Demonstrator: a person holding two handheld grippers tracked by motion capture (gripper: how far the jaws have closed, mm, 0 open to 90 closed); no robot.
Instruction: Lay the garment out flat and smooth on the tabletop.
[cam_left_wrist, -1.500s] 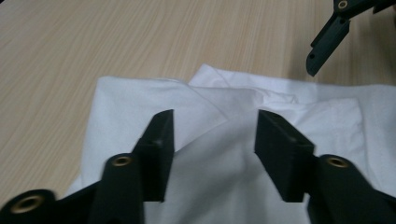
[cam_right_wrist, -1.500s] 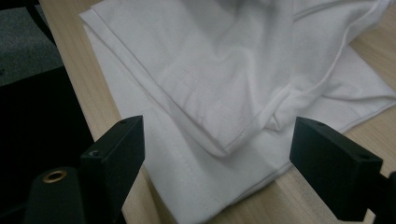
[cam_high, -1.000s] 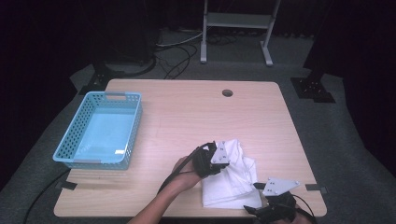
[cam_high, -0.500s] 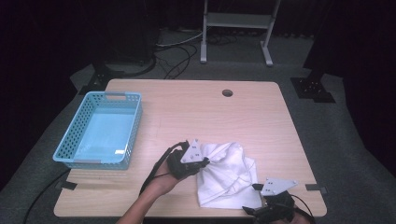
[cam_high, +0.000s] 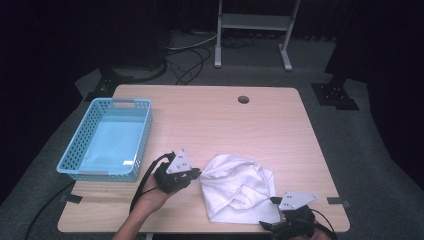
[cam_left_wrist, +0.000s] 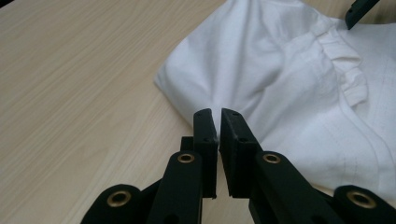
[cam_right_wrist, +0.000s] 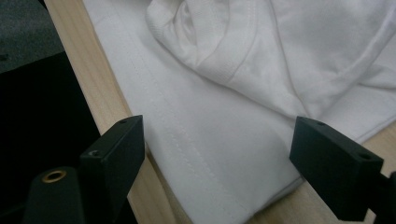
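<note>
A crumpled white garment (cam_high: 237, 187) lies near the front edge of the wooden table (cam_high: 225, 125). My left gripper (cam_high: 196, 173) sits at the garment's left edge, held by a hand that comes in from below. In the left gripper view the garment (cam_left_wrist: 289, 70) runs right up to the tips of the left gripper (cam_left_wrist: 218, 112), whose jaws are shut on its edge, with creases fanning out from them. My right gripper (cam_high: 270, 212) is at the table's front right edge. Its jaws stand wide open in the right gripper view (cam_right_wrist: 217, 130), over the garment's stitched hem (cam_right_wrist: 187, 154).
A light blue plastic basket (cam_high: 125, 101) stands at the table's left side, with nothing in it. A round cable hole (cam_high: 243, 99) sits near the far edge. Dark floor, cables and a metal stand lie beyond the table.
My left gripper has moved left across the table, and the garment's left edge has stretched out after it. The right gripper has stayed where it was.
</note>
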